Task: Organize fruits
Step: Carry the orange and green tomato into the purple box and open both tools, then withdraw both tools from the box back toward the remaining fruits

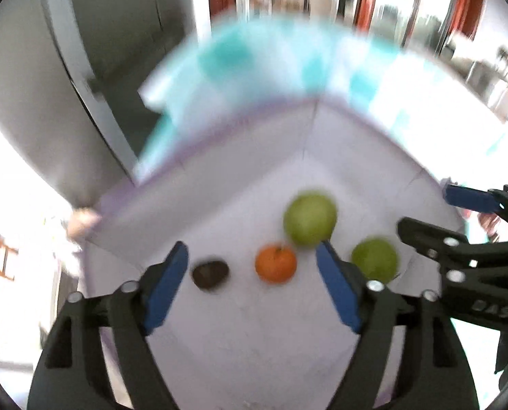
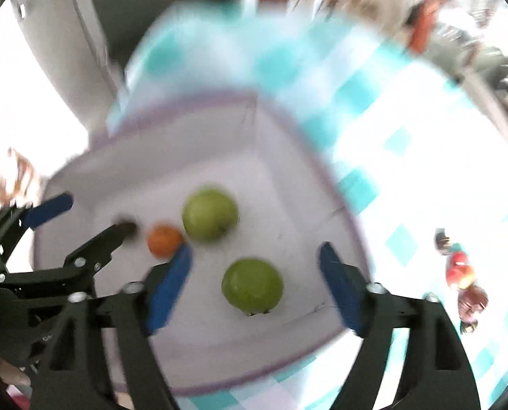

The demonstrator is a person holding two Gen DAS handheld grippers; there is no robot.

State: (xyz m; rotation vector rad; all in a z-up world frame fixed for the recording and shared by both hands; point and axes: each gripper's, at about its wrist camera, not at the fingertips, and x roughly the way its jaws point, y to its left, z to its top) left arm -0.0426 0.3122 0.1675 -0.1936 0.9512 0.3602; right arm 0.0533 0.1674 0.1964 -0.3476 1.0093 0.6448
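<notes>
**Inspector:** State of the left gripper [image 1: 252,256] and right gripper [image 2: 255,256]?

**Assistant:** Both spread wide, holding nothing, both above the bin [image 2: 93,157].

**Inspector:** The fruit?

**Assistant:** All on the bin floor. Far apple [image 2: 209,214] sits mid-floor; orange [image 2: 163,240] just beside it, contact unclear through blur. Near apple [image 2: 252,286] lies toward the bin's right edge, apart from the rest. Dark fruit [image 1: 210,273] lies left of the orange, apart.

**Inspector:** Room?

**Assistant:** Bare floor toward the far corner. The bin stands on a checked cloth [image 2: 407,177]; small red items [image 2: 464,283] lie beyond the bin's right edge.

**Inspector:** Writing?

**Assistant:** Raised letters on the right gripper's body, too blurred to read.
</notes>
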